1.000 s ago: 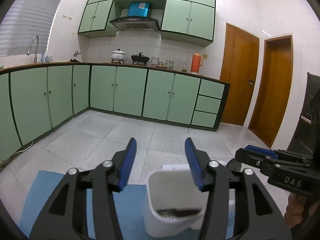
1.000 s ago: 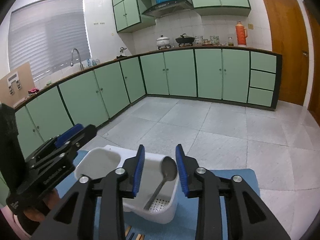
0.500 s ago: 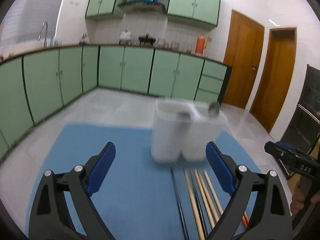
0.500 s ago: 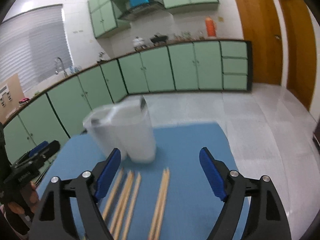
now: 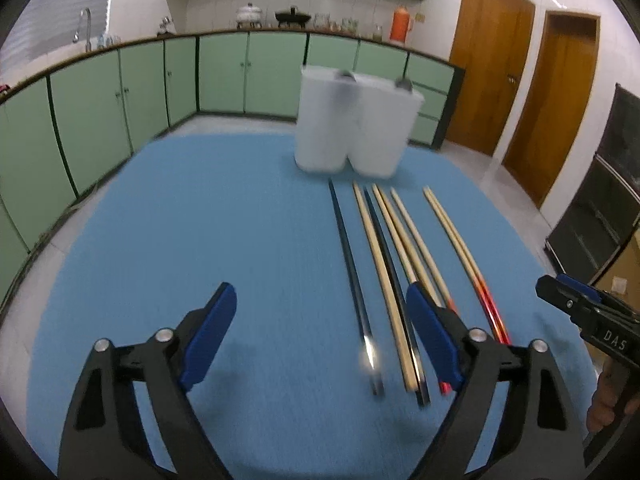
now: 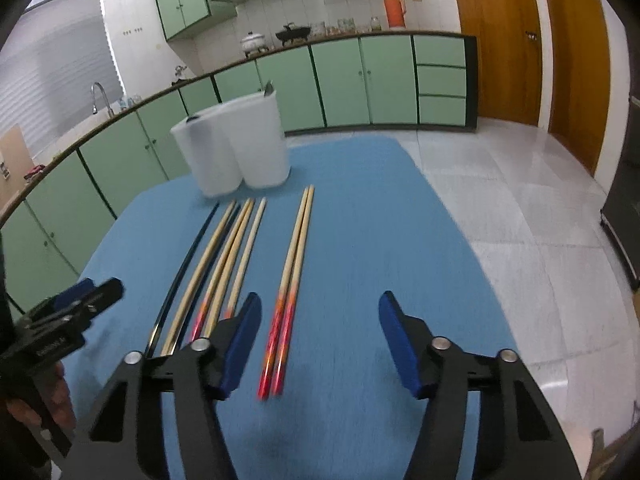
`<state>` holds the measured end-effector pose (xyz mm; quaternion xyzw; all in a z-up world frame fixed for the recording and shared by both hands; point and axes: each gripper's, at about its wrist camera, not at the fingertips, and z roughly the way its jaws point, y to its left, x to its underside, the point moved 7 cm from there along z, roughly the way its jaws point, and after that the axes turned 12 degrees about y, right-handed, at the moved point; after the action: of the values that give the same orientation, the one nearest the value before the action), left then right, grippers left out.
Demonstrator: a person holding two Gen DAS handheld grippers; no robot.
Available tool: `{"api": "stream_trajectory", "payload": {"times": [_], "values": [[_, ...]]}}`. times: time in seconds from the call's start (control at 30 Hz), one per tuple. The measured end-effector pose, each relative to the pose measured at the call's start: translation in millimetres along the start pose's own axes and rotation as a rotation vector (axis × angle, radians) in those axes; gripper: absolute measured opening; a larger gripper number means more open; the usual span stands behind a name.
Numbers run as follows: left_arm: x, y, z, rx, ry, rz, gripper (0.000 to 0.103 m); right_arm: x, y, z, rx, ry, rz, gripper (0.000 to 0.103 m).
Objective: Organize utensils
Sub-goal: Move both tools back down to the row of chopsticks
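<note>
A white two-compartment utensil holder (image 5: 356, 128) (image 6: 236, 152) stands at the far end of a blue mat (image 5: 180, 240) (image 6: 380, 240), with spoon tips (image 5: 404, 84) showing over its rim. Several chopsticks lie lengthwise on the mat: a black one (image 5: 348, 248), wooden ones (image 6: 224, 248) and a red-ended pair (image 6: 296, 248). My left gripper (image 5: 320, 300) hovers over the near ends of the black and wooden chopsticks, its jaws wide and closing, touching nothing. My right gripper (image 6: 320, 304) hovers over the mat with jaws closing, the red-ended pair just inside its left finger, untouched.
Green base cabinets (image 5: 100, 112) and a counter with pots and a red flask (image 6: 394, 4) line the far walls. Wooden doors (image 5: 488, 60) are at the right, with a dark shelf unit (image 5: 600, 208) beside them. Grey tiled floor (image 6: 520, 200) surrounds the mat.
Both grippers drew back from the holder and tilted down toward the mat, bringing the chopsticks into view. Both jaws opened wide; the right pair has since narrowed.
</note>
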<state>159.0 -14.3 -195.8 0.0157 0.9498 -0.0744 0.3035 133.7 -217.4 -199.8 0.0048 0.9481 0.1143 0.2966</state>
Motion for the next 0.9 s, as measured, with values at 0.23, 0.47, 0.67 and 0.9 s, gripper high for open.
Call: {"api": "stream_trajectory", "payload": {"times": [0.23, 0.47, 0.67, 0.9], "values": [[31.3, -10.5, 4.8, -0.008, 0.057, 0.020, 0.078, 33.4, 2.8, 4.1, -0.021, 0.091, -0.022, 0.033], [38.8, -12.8, 8.2, -0.012, 0.088, 0.014, 0.074, 39.2, 14.8, 13.9, -0.053, 0.135, -0.050, 0.022], [42.2, -13.1, 10.4, -0.010, 0.103, 0.007, 0.074, 42.3, 20.3, 24.0, -0.028, 0.145, -0.082, 0.018], [41.6, -12.3, 12.6, -0.010, 0.112, -0.007, 0.074, 38.2, 26.9, 30.6, 0.043, 0.124, -0.136, 0.010]]}}
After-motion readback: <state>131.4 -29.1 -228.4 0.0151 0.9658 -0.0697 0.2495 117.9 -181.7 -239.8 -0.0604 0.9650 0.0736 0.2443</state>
